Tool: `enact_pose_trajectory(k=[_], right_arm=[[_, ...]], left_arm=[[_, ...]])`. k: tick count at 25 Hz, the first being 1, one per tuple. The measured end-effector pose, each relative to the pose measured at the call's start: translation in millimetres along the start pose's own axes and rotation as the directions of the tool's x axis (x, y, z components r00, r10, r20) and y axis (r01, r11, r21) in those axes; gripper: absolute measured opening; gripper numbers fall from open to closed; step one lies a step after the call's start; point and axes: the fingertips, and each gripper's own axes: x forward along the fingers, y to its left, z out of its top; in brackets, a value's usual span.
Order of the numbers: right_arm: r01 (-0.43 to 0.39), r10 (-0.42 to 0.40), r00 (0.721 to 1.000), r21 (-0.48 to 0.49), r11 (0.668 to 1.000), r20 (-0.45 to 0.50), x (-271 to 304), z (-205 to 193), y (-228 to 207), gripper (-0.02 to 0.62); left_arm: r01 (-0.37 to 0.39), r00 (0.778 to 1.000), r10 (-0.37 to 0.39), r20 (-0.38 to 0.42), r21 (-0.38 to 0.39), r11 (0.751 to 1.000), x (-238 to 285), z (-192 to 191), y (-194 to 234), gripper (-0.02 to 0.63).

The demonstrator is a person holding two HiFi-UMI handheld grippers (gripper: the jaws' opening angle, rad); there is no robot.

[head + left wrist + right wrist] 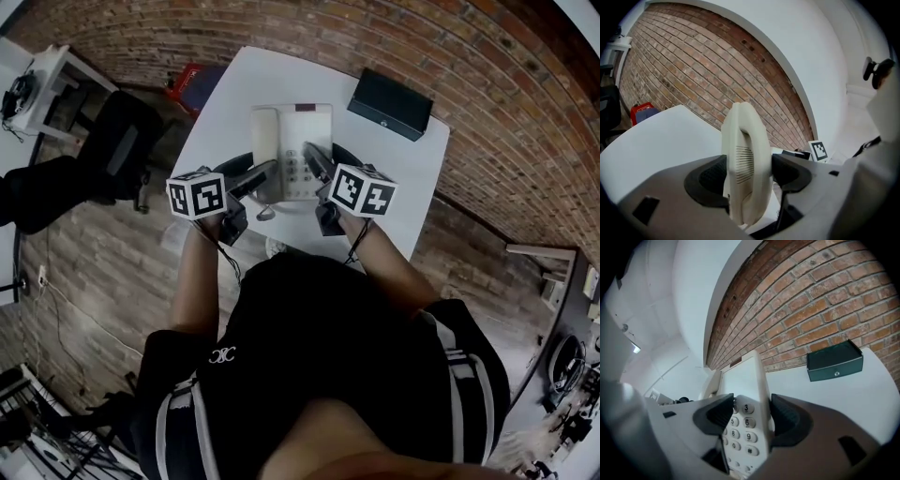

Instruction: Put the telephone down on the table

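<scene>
Black-shirted torso (319, 356) of the person fills the lower head view. White table (403, 187) lies beyond it. Telephone (305, 141) is held at the table's middle, with its long axis running away from the person, keypad end nearer; whether its underside touches the table cannot be told. Left gripper (267, 172) is clamped on the handset (745, 164), which stands on edge along the telephone's left side. Right gripper (311, 155) pinches the telephone's right edge beside the keypad. Dark box (390, 103) sits near the table's far right corner.
</scene>
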Motion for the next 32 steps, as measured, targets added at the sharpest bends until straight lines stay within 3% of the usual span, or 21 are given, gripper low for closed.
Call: enact_pose_trajectory(k=[4, 12, 23, 32], right_arm=[[0.064, -0.064, 0.998, 0.017, 0.998, 0.009, 20.7, -3.5, -12.1, 0.223], [0.205, -0.206, 0.979, 0.147, 0.968, -0.011, 47.9, -22.6, -53.1, 0.223], [0.304, -0.309, 0.95, 0.335, 0.892, -0.04, 78.8, -59.3, -105.2, 0.223], [0.356, -0.36, 0.93, 0.4, 0.844, -0.069, 96.7, -85.8, -122.4, 0.223]], left_arm=[[0.043, 0.994, -0.043, -0.096, 0.004, 0.999, 14.1, 3.0, 29.6, 0.302], [0.135, 0.965, -0.145, -0.217, -0.06, 0.989, 54.6, 1.5, 71.7, 0.301], [0.146, 0.923, -0.173, -0.343, -0.104, 0.984, 102.2, -11.7, 120.0, 0.296], [0.154, 0.888, -0.195, -0.417, -0.129, 0.98, 116.3, -26.8, 150.0, 0.293]])
